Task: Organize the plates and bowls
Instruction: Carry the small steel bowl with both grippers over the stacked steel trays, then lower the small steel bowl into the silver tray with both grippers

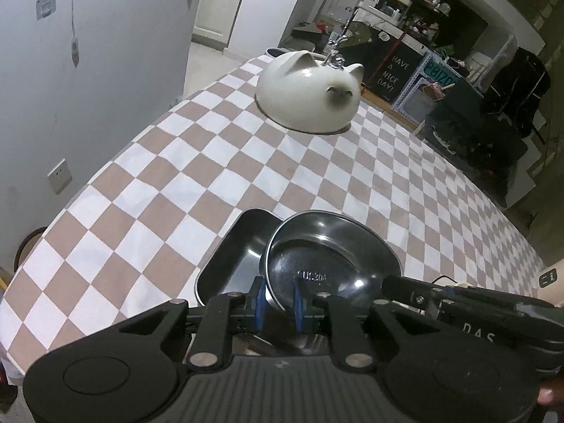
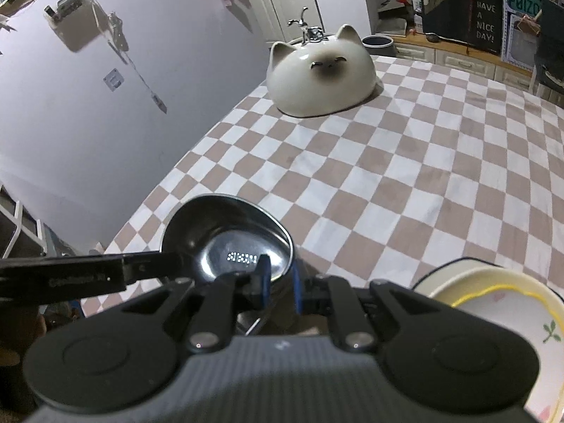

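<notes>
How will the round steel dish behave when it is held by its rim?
The steel dish is thin polished metal, so probably light and stiff. Its glossy rim may slip in the left gripper and right gripper. It hangs tilted over the black tray and could clatter against it.

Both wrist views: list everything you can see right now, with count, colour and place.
Round steel bowl: one, silver, near table edge, rim clamped by both grippers.
Rectangular tray: one, dark, under the bowl's left side.
Cat-shaped bowl: one, cream, upside down, far end.
Floral plate: one, cream with yellow rim, near right, on a pale dish.
Checkered tablecloth: one, tan and white.
Left hand-held gripper: shut on the bowl's rim.
Right hand-held gripper: shut on the rim's opposite side.
</notes>
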A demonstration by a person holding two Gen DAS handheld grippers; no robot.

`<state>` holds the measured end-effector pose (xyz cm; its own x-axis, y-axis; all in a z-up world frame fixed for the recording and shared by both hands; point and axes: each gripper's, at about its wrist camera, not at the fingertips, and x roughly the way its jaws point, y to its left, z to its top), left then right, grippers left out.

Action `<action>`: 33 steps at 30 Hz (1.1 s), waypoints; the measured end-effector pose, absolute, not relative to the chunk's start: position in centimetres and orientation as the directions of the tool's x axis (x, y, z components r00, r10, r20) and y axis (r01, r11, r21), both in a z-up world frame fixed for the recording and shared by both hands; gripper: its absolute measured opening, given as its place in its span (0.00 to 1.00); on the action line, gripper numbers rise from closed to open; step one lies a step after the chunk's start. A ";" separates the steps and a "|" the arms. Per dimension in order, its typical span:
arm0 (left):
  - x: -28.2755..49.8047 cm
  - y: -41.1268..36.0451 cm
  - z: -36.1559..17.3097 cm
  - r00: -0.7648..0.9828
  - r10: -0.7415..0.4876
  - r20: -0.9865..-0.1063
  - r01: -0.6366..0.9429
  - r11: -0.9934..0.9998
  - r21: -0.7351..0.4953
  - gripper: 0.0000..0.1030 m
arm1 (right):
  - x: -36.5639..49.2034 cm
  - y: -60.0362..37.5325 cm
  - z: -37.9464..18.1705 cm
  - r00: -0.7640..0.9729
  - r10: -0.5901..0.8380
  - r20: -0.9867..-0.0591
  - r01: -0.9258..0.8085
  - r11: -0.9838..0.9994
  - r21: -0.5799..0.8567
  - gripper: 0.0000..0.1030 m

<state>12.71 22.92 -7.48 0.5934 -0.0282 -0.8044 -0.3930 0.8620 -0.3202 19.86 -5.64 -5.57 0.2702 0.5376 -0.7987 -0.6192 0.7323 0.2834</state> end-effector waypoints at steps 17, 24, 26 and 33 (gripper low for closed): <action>12.3 24.1 -9.3 0.549 -0.024 -0.836 -0.398 0.871 -0.287 0.26 | 20.2 -2.7 -8.3 0.230 0.506 -0.831 -0.635 0.725 0.265 0.16; 12.4 24.3 -9.4 0.549 -0.024 -0.836 -0.397 0.872 -0.286 0.26 | 20.4 -2.6 -8.4 0.227 0.501 -0.835 -0.634 0.727 0.264 0.16; 12.6 24.3 -9.6 0.548 -0.023 -0.836 -0.398 0.872 -0.285 0.26 | 20.6 -2.7 -8.5 0.219 0.504 -0.835 -0.625 0.730 0.277 0.16; 12.6 24.3 -9.6 0.547 -0.023 -0.837 -0.398 0.872 -0.284 0.30 | 20.5 -2.4 -8.5 0.202 0.526 -0.826 -0.629 0.716 0.302 0.33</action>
